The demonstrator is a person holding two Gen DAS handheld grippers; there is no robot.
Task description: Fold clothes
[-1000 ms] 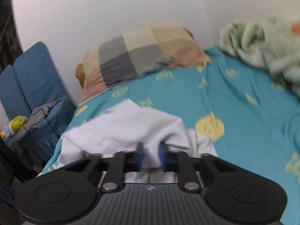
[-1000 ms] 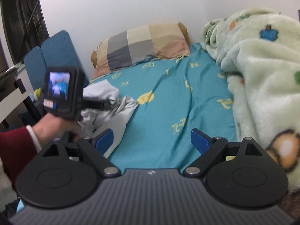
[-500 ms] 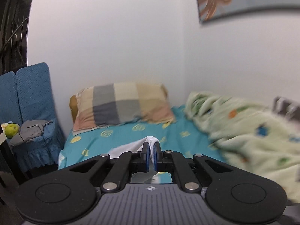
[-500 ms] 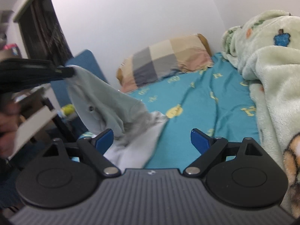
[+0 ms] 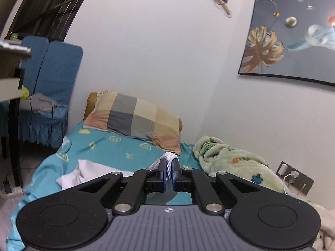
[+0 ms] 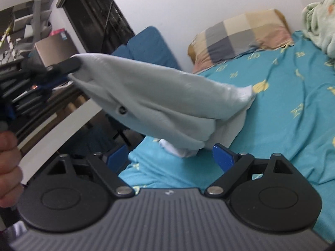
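A pale grey-white garment [image 6: 159, 106] with a dark button stretches from the bed up to the left, where my left gripper [image 6: 71, 68] is shut on its edge and holds it in the air. In the left wrist view the same gripper [image 5: 169, 176] pinches a white fold of that garment [image 5: 168, 159], and the rest of the cloth [image 5: 88, 172] trails on the teal bedsheet [image 5: 117, 152]. My right gripper [image 6: 170, 156] is open just below the hanging cloth, with nothing between its blue fingers [image 6: 222, 158].
A checked pillow [image 5: 134, 121] lies at the head of the bed, a green fleece blanket [image 5: 234, 165] along the right side. A blue covered chair [image 5: 50, 96] and a desk [image 6: 62, 123] stand left of the bed. A hand [image 6: 8, 167] grips the left tool.
My left gripper has shut on the garment and lifted it up and to the left off the bed. The right gripper has turned left towards the hanging cloth, still open.
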